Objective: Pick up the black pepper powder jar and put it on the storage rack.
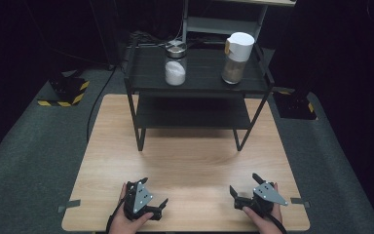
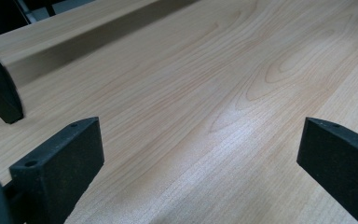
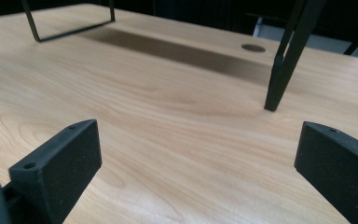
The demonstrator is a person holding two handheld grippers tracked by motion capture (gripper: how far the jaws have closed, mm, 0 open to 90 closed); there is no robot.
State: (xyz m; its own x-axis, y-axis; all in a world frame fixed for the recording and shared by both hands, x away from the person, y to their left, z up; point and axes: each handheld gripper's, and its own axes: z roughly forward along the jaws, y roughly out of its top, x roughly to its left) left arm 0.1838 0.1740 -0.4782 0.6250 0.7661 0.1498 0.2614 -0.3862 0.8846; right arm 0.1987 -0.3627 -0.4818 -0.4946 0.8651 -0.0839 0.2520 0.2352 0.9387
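High view places the left gripper [image 1: 152, 199] and the right gripper [image 1: 246, 187] low over the near edge of the wooden table [image 1: 190, 161], each held in a hand [image 1: 126, 222], both well in front of the black shelf rack [image 1: 197, 90] that stands at the table's far half. The left gripper sits in front of the rack's left legs, the right gripper in front of its right legs, and the two are well apart from each other with bare wood between them. Both are released: in the left gripper view the two black jaws stand wide apart with nothing but table grain between them, and the right gripper view shows the same wide gap over bare wood. Neither touches any object.

Left gripper view shows one foot of the rack [image 2: 2, 100] at the far left, resting on the table. Right gripper view shows a rack leg [image 3: 284, 65] ahead and to the right, and the rack's other base bar [image 3: 67, 21] farther off to the left, with a round hole [image 3: 253, 47] in the tabletop behind the leg.

On the rack's top shelf stand two jars: a glass jar of white powder [image 1: 175, 63] with a metal lid toward the left, and a jar with a white cap [image 1: 236, 58] and brownish contents toward the right. The rack's lower shelf sits beneath them. Grey carpet [image 1: 34, 146] surrounds the table.
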